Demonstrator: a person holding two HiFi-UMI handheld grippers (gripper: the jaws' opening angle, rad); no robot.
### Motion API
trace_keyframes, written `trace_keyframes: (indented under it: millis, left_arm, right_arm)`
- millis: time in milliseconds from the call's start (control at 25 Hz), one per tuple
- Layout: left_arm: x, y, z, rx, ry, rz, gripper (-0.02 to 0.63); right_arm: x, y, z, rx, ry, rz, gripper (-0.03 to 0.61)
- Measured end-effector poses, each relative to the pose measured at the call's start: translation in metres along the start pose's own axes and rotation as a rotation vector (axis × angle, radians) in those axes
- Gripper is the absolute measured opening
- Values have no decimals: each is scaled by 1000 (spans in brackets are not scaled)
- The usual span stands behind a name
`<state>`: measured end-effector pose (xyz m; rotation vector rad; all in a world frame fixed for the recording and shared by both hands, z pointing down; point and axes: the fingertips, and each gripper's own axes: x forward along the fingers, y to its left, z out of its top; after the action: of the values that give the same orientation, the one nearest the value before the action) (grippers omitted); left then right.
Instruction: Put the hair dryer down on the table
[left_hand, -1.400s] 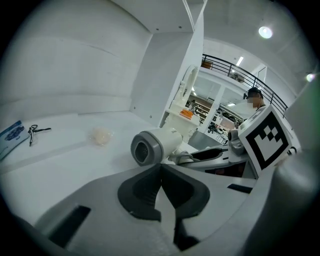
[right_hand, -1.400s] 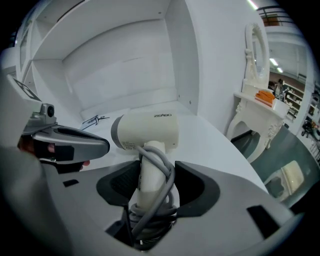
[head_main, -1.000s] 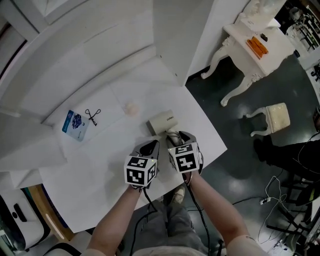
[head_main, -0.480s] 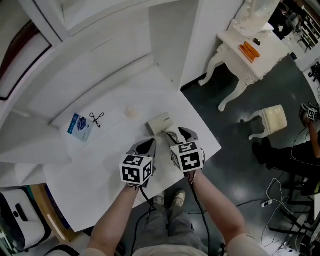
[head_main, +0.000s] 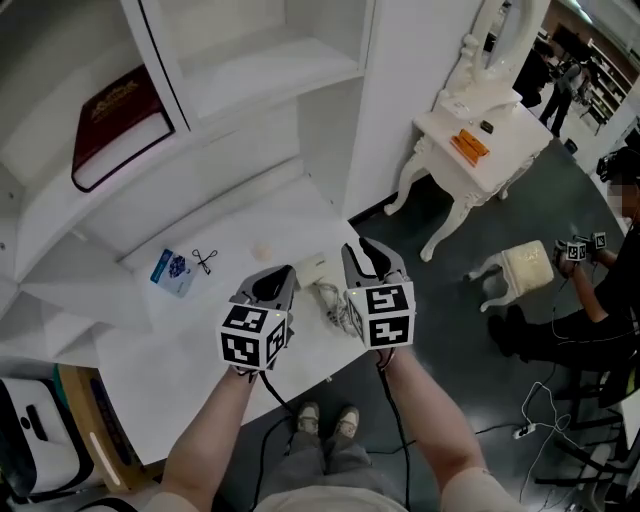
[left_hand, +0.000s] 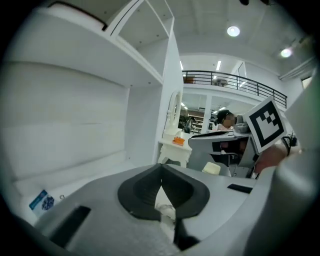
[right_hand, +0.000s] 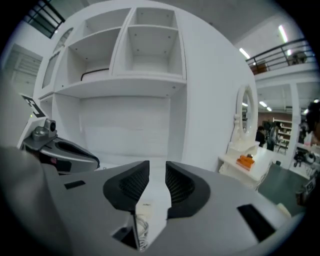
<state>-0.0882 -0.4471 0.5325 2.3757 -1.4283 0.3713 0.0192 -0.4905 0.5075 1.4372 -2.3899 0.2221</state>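
Observation:
The cream hair dryer lies on the white table, its pale cord bunched toward the front edge. Both grippers hover above it, apart from it. My left gripper is just left of the dryer, and in the left gripper view its tips meet with nothing between them. My right gripper is over the cord; its jaws are closing with a narrow empty gap. Through that gap the dryer shows on the table below.
A shelf unit rises behind the table with a red book on it. A blue card, a small black clip and a pale round thing lie on the table's left. A white dressing table, a stool and a person are to the right.
Both grippers have risen and drawn back from the hair dryer, which stays on the table. The right jaws have narrowed. The head view has tilted up and now shows the shelves.

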Motion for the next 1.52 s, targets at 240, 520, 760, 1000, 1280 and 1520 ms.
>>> trace_keyframes:
  millis: [240,520,760,1000,1280,1520]
  left_arm:
    - [-55,-29,96,62,-169,-19,14]
    - [-136,-61,191,143,-387,-15,14]
    - [-192,-93,231,218,-476,-37,14]
    - [-243,-125,259,266,-568,-68,14]
    - [-278,-150,255,299,-589,-37,14]
    - [-282,-166,227,355,-552,-8,14]
  right_arm:
    - [-75,0,104,-108,-202,-39,66]
    - [-161,20,188,-125,-397,1,41]
    - [-232,27,238,-127,-536,20,37]
    - [-281,33,265,-137,-623,28,34]
    - [-328,41,261,-144,-665,44,32]
    - [-338,40,239,-77,-646,102,31]
